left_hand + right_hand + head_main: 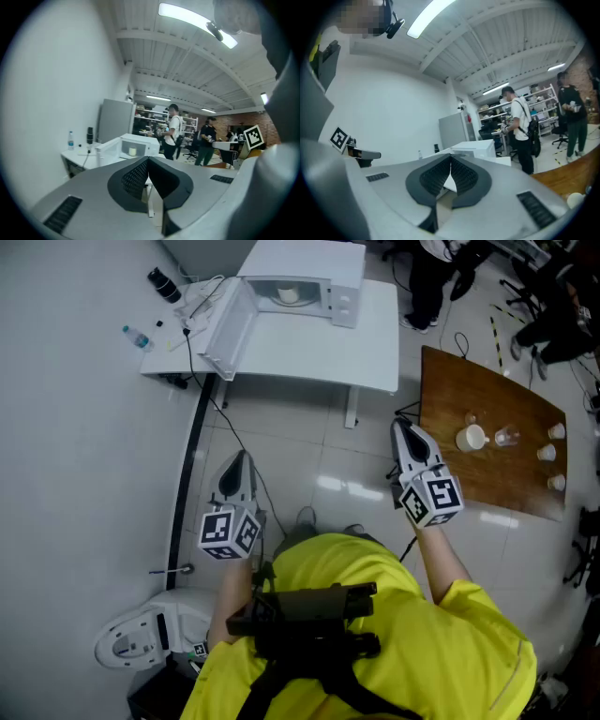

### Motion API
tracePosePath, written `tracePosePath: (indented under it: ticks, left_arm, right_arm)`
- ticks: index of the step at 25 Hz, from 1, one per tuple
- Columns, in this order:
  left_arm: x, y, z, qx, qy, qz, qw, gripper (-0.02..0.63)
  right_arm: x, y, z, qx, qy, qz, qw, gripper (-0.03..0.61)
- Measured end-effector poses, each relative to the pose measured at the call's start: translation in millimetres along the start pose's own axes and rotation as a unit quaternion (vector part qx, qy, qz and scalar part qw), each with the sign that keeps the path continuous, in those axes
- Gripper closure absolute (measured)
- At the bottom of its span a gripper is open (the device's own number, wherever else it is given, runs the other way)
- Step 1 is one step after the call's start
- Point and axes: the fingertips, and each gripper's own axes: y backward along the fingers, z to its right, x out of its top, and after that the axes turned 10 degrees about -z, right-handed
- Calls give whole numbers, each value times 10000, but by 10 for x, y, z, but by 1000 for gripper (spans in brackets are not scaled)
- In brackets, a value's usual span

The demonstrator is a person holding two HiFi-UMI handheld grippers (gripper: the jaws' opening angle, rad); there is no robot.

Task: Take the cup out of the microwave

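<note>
**Cup far ahead, out of reach of both tongs**

Small pale cup (289,294) inside the microwave (319,259), toward the far edge of the white tabletop (309,352). Seems to stand upright, long axis vertical; too small to tell any handle. Microwave door (225,329) standing open toward the left edge of the tabletop, cavity facing the person.

Left tongs (239,457): pads pressed together, nothing between them. Right tongs (401,425): also closed tip to tip, empty. Both held over the floor close to the body, pointing almost level toward the tabletop and well apart from it.

From the left tongs, cup ahead and a little to the right. From the right tongs, ahead and clearly to the left. Judged nearer: the left tongs, though with the open door just beside its path.

Probably needed first: an approach to the front edge of the tabletop, then opening of the tongs before any grasp. Not to be confused with the other white cup (472,438) on the wooden tabletop (469,390) at the right.
</note>
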Motion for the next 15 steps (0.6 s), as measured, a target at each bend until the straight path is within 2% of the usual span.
tracePosePath:
  ticks: [5, 8, 11, 15]
  left_arm:
    - [-288, 427, -659, 694, 378, 150, 9968, 614]
    - [-550, 520, -873, 943, 604, 114, 9936, 614]
    - [-689, 255, -924, 851, 655, -113, 9942, 614]
    - [-418, -521, -851, 285, 327, -204, 9988, 614]
  right_arm:
    - [-22, -465, -433, 480, 304, -141, 9983, 574]
    - [-64, -630, -532, 740, 433, -290, 9959, 574]
    - [-145, -701, -425, 738, 462, -423, 9953, 574]
    - [-240, -901, -48, 394, 192, -479, 9979, 574]
